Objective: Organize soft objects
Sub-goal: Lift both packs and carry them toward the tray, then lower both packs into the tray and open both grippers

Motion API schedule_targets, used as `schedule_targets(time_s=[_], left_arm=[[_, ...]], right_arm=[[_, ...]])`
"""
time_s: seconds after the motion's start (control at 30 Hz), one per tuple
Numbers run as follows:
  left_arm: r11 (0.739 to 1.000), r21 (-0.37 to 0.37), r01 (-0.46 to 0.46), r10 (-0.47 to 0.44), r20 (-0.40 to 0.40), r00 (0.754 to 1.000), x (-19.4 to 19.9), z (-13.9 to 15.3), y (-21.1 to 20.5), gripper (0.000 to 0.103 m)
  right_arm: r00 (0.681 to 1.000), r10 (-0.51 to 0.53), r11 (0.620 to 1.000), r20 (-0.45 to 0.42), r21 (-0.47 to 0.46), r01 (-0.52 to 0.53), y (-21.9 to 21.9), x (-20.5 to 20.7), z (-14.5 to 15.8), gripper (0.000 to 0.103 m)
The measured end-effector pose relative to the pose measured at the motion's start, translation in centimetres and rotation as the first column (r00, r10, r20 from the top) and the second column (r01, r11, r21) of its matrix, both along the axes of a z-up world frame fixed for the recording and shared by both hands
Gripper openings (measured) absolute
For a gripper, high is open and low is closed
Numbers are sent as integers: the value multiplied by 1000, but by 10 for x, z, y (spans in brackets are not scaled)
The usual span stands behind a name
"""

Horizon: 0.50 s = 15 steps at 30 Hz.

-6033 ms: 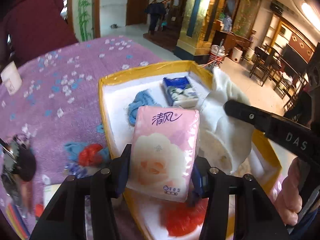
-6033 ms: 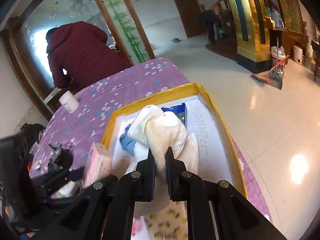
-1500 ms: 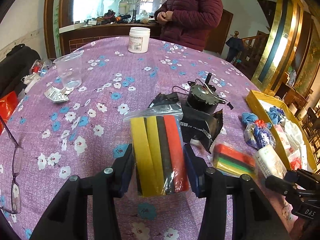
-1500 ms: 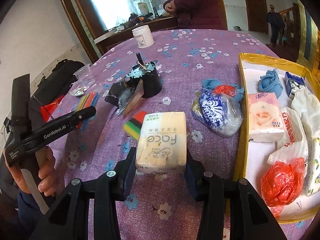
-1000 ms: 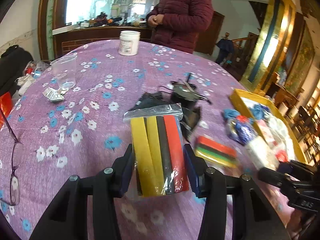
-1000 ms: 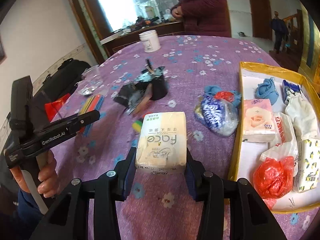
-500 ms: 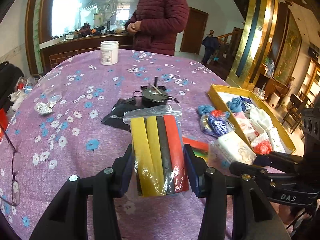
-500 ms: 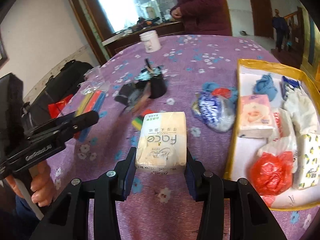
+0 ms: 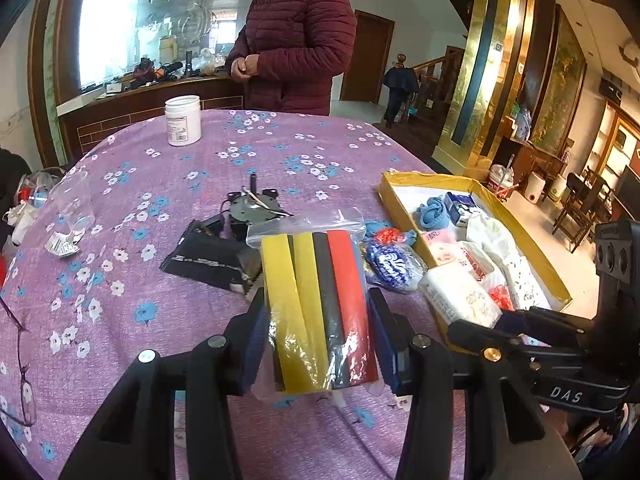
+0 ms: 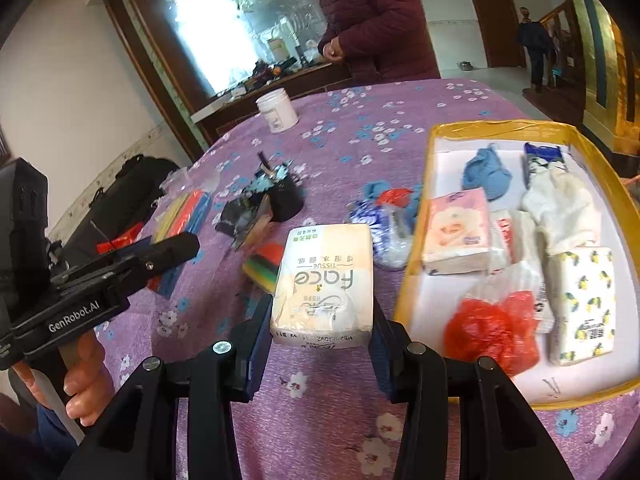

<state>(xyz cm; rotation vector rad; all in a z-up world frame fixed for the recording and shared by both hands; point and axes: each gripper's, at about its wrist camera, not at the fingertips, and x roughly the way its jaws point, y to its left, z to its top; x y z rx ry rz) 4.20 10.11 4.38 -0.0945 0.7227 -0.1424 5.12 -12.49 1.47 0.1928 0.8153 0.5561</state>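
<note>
— Looking down the left claw (image 9: 318, 344), what's in it?

— Both pads are pressed on a clear bag of coloured strips (image 9: 318, 308), yellow, black and red. The claw tilts downward over the purple flowered table (image 9: 160, 168). The bag's long axis runs along the fingers, from 6 toward 12 o'clock, with its sealed top at the far end. It is lifted clear of the cloth.

— And the right claw (image 10: 320, 334)?

— Closed on a cream tissue pack (image 10: 326, 284) printed "face", gripped across its short sides. Its long axis also runs 6 to 12 o'clock, away from the camera, and it too is held above the table. That claw also angles downward.

— Where are the hands?

— In the right wrist view, a hand (image 10: 82, 380) at 8 o'clock grips the left tool's handle. In the left wrist view, the right claw reaches in from 4 o'clock with its pack.

— And the destination?

— A yellow-rimmed tray (image 10: 416, 240) sits at 2 o'clock of the tissue pack. It holds a pink tissue pack (image 10: 458, 232), a red plastic bag (image 10: 492, 328), a lemon-print pack (image 10: 582, 304), white cloth and a blue knitted piece.

— Anything else?

— A person in a maroon jacket (image 9: 296, 40) stands at the table's far side, at 12 o'clock, near a white jar (image 9: 183, 120).
</note>
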Motion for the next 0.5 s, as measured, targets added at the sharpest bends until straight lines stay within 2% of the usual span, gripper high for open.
schedule_targets(time_s=[0.33,0.5], left_arm=[[993,1,121,-120,-40,992,22,-5,-53,46],[976,6,219,-217,-99,971,38,-8,-99,46]], right_arm=[[984,-176,984,6,15,176,-64,7,8,48],[957,-289,957,18,-23,289,-96,11,13,48]])
